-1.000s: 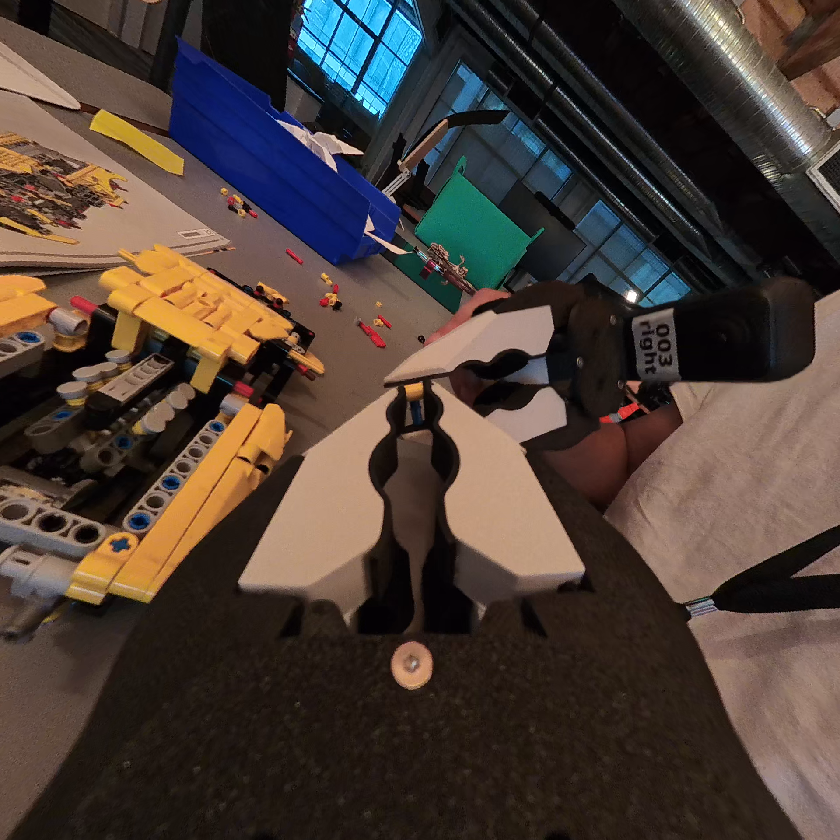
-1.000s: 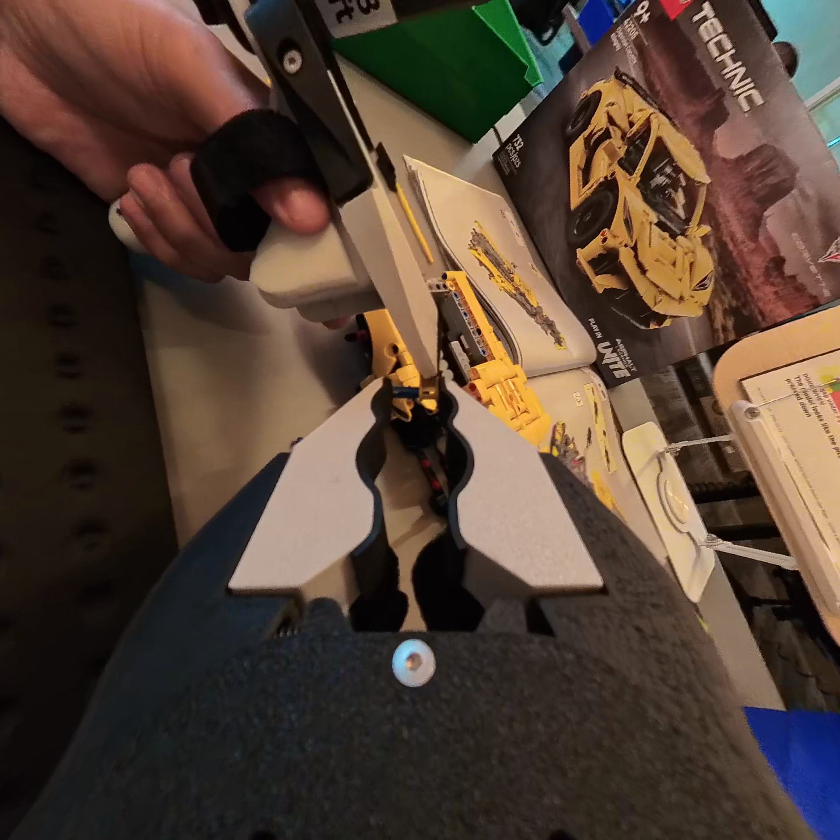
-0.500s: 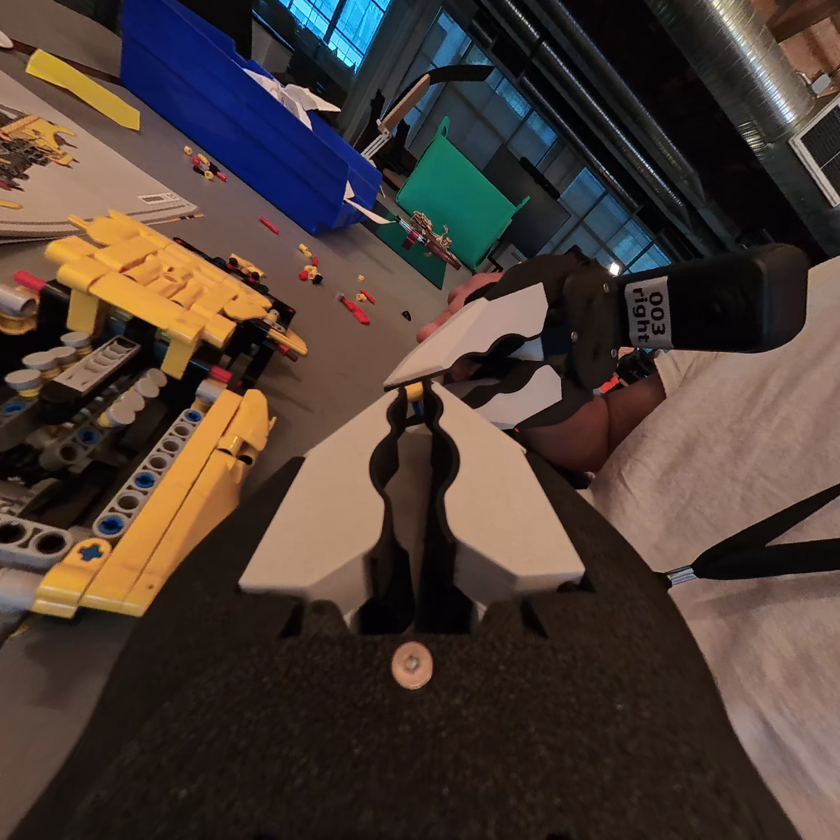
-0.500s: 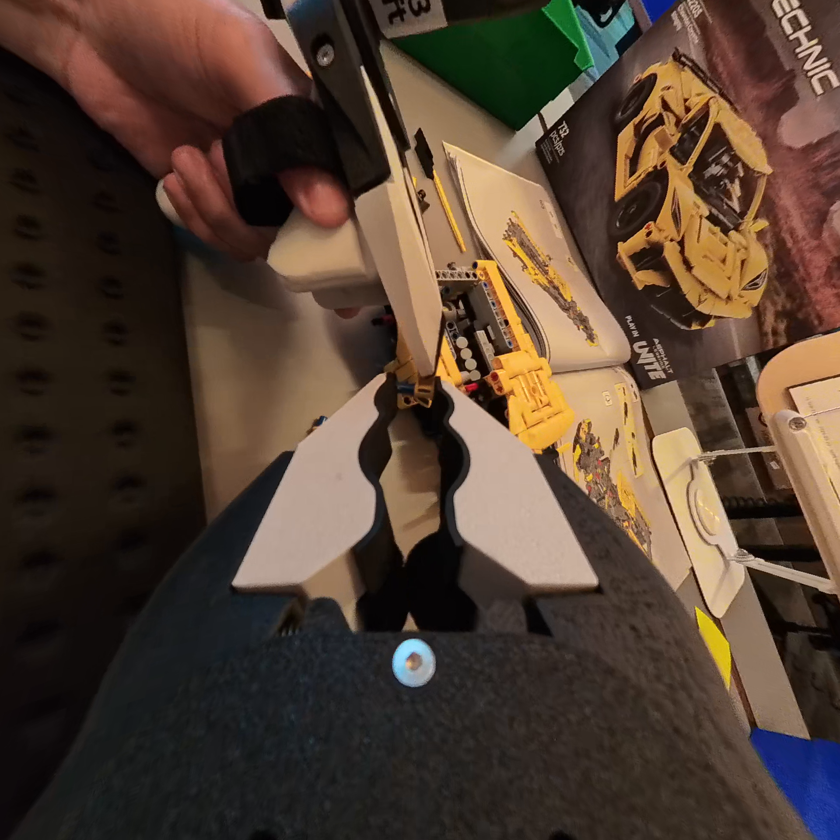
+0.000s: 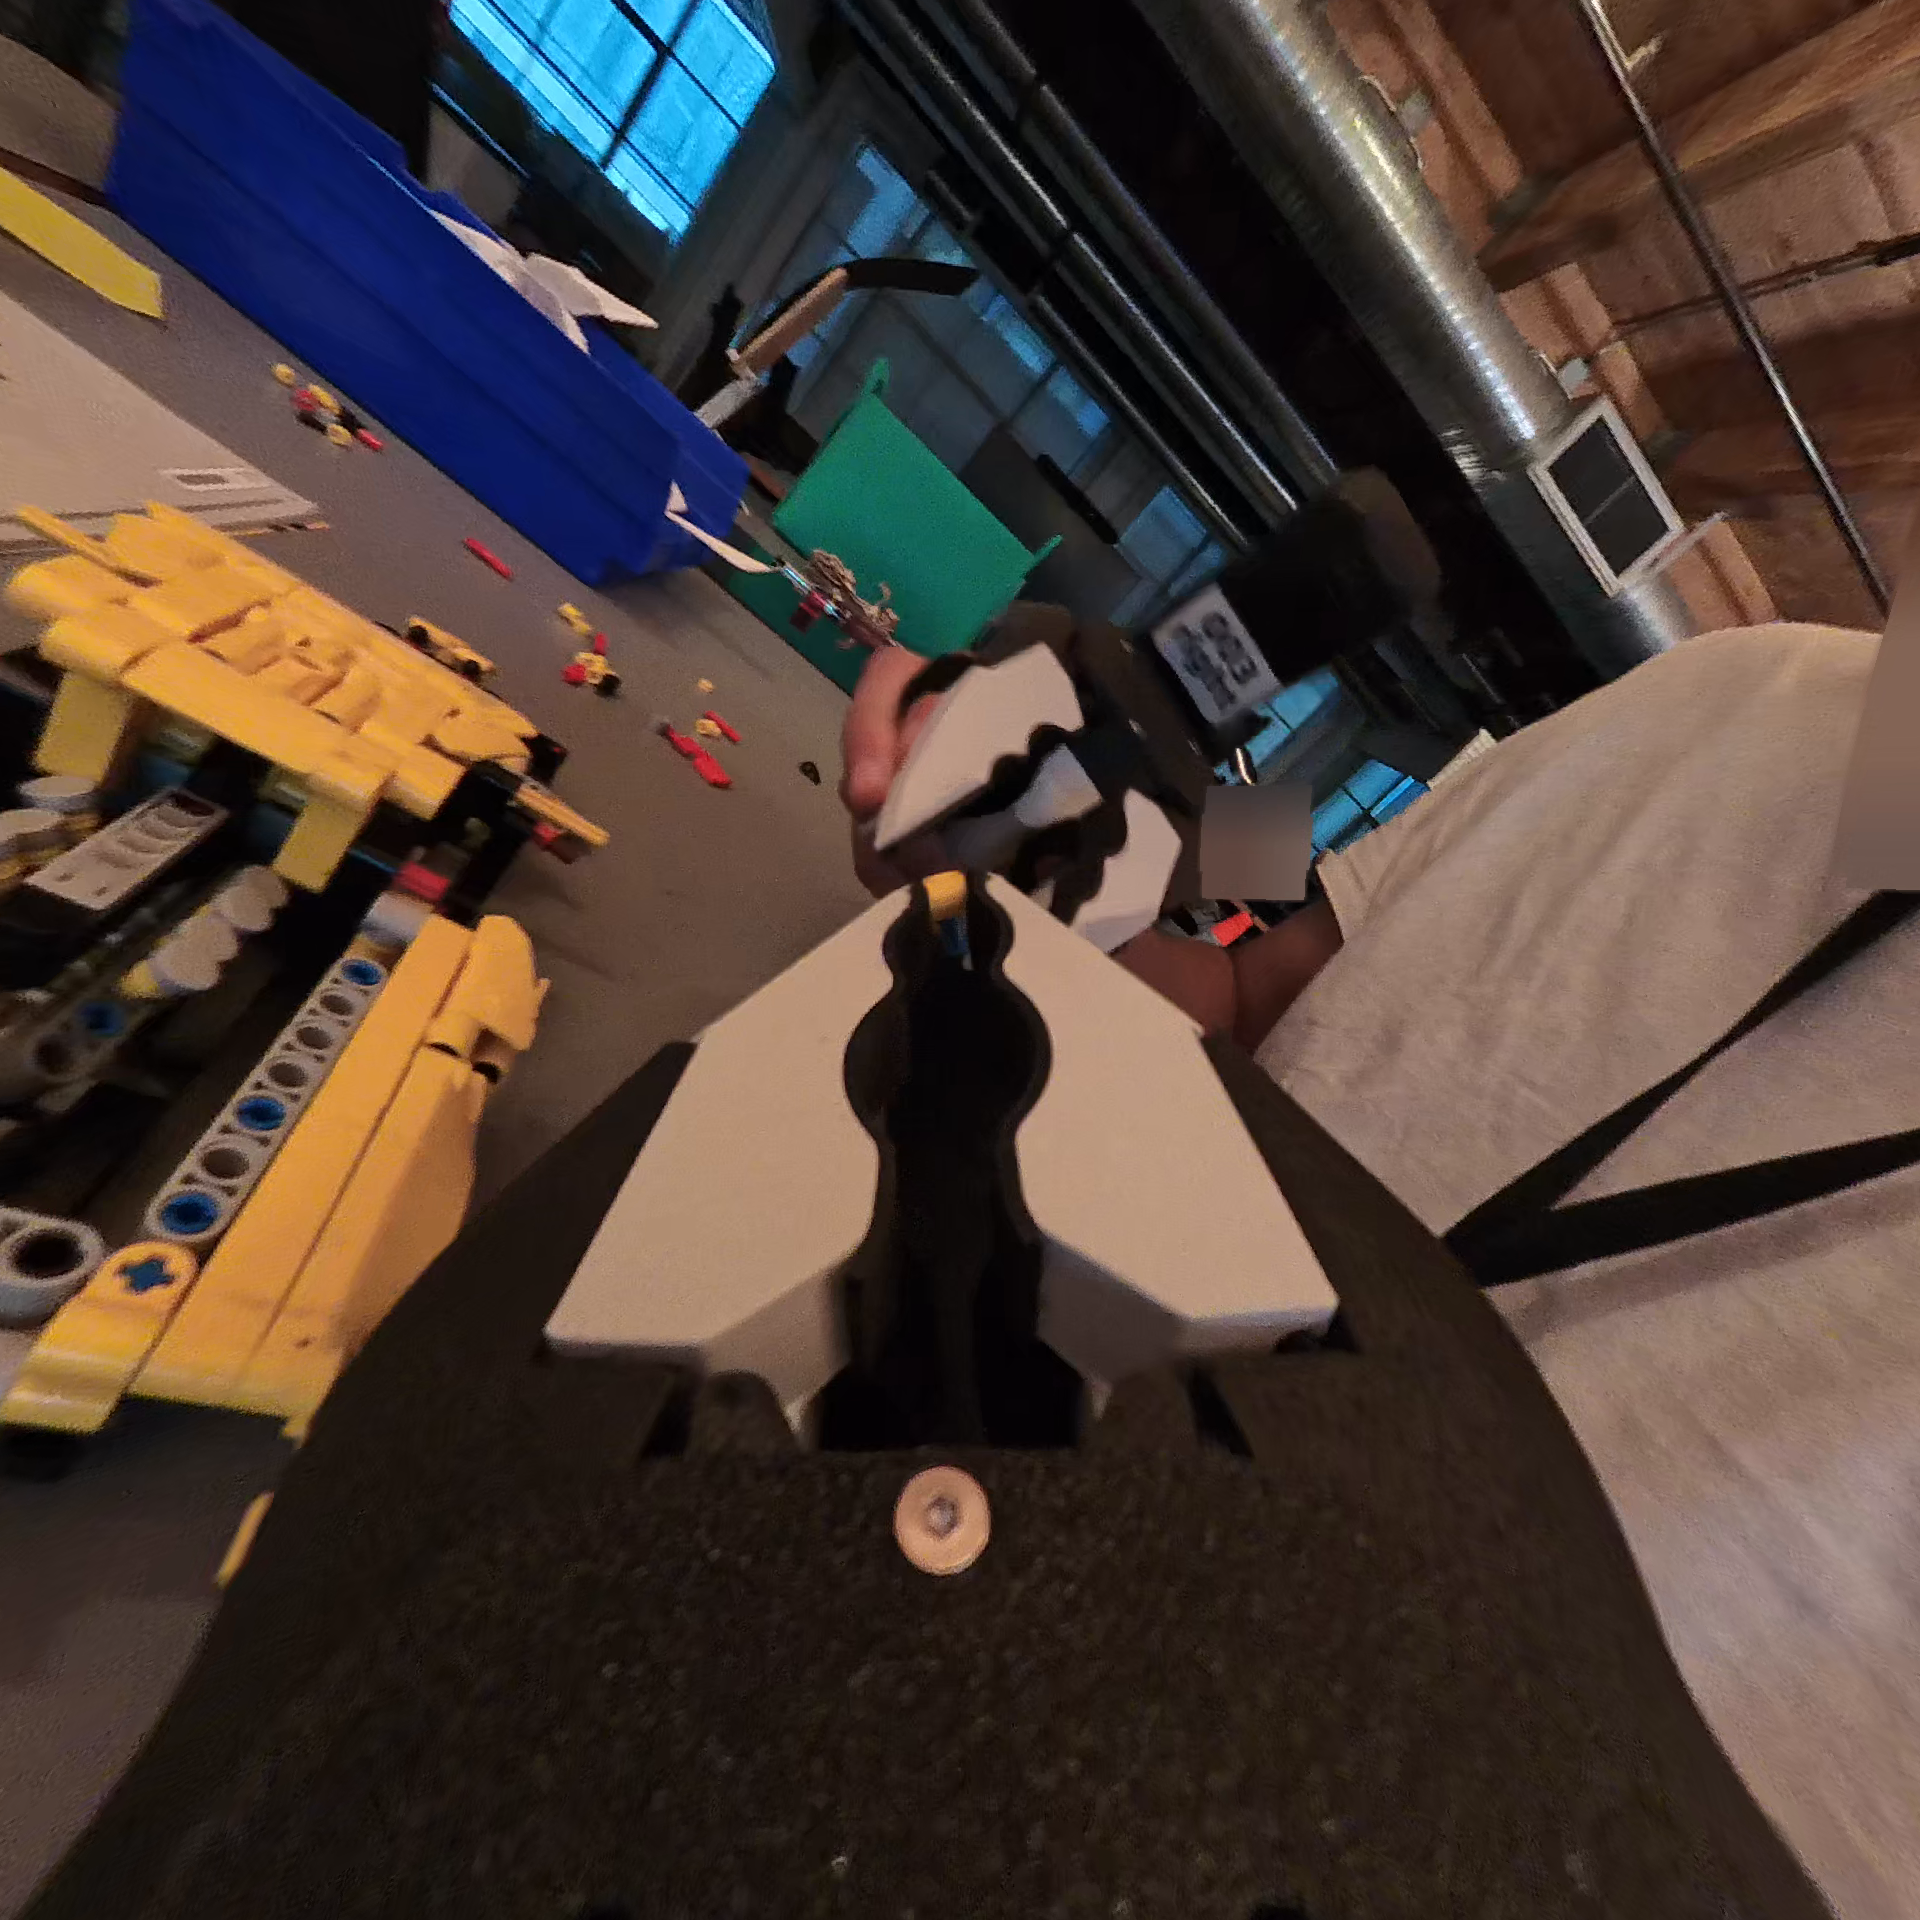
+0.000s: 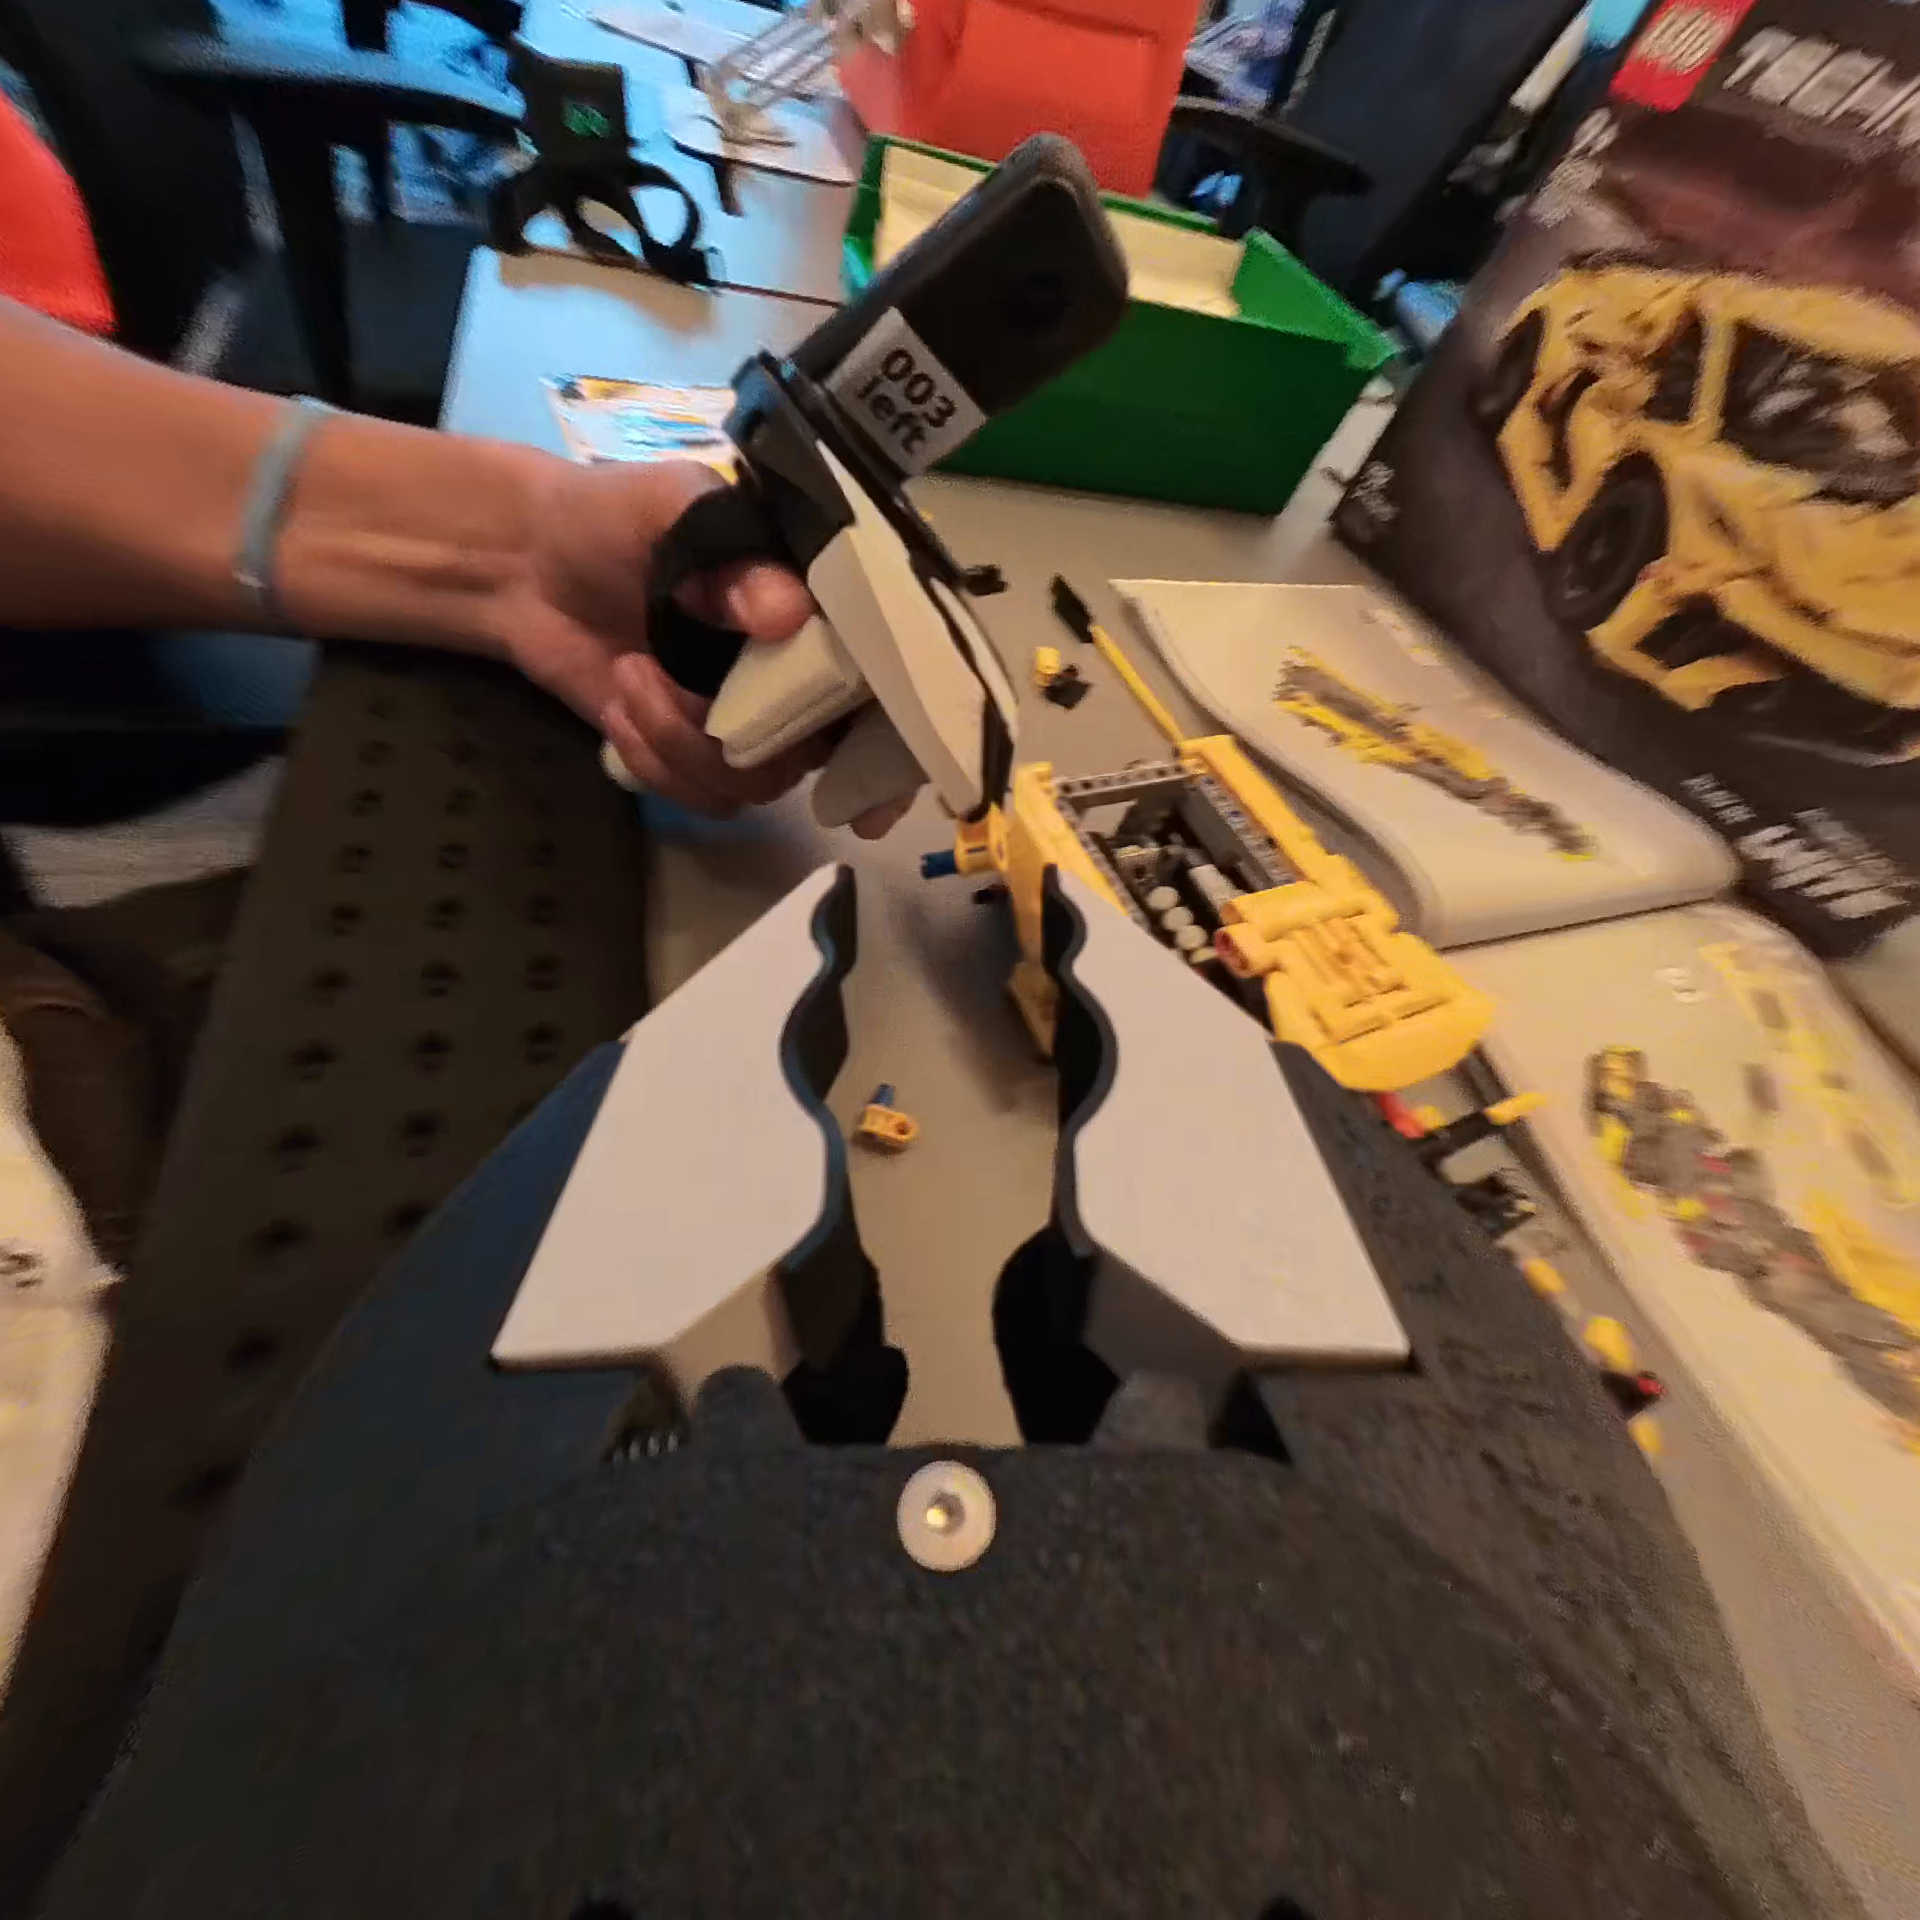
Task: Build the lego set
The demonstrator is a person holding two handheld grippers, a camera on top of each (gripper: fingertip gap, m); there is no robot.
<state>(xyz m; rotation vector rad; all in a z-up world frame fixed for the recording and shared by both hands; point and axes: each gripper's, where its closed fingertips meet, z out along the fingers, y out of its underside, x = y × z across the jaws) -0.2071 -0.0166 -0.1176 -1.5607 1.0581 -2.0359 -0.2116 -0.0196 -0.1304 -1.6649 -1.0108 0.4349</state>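
**brickfan_A:** So how far along is this build reckoned to be? Biggest stuff first pls.

**gearhead_B:** The grey table [image 6: 935, 1226] is taken up mostly by the set box [image 6: 1683, 436], stood upright at the far right, with the open instruction booklet [image 6: 1382, 748] laid just in front of it. A blue bin [image 5: 395, 312] and a green bin [image 6: 1174, 405] are parked farther back. Then the partly built yellow car chassis [image 5: 270, 831]: side beams and one yellow end section are on, the grey and black mechanism in the middle is left exposed, and no wheels can be seen. Somewhere mid-build is guessed, with plenty left.

**brickfan_A:** And the grippers?

**gearhead_B:** The left gripper [image 5: 945, 920] is pinched tight on a small yellow connector with a blue pin [image 6: 961, 854], held up off the table just beside the chassis. The right gripper [image 6: 945, 904] is spread wide, with nothing between its fingers.

**brickfan_A:** Loose parts?

**gearhead_B:** A second yellow connector [image 6: 885, 1127] is lying on the table, seen between the right gripper's fingers, so it's probably to be grabbed next. Red and yellow bits [image 5: 686, 727] are scattered toward the blue bin, not yet fitted.
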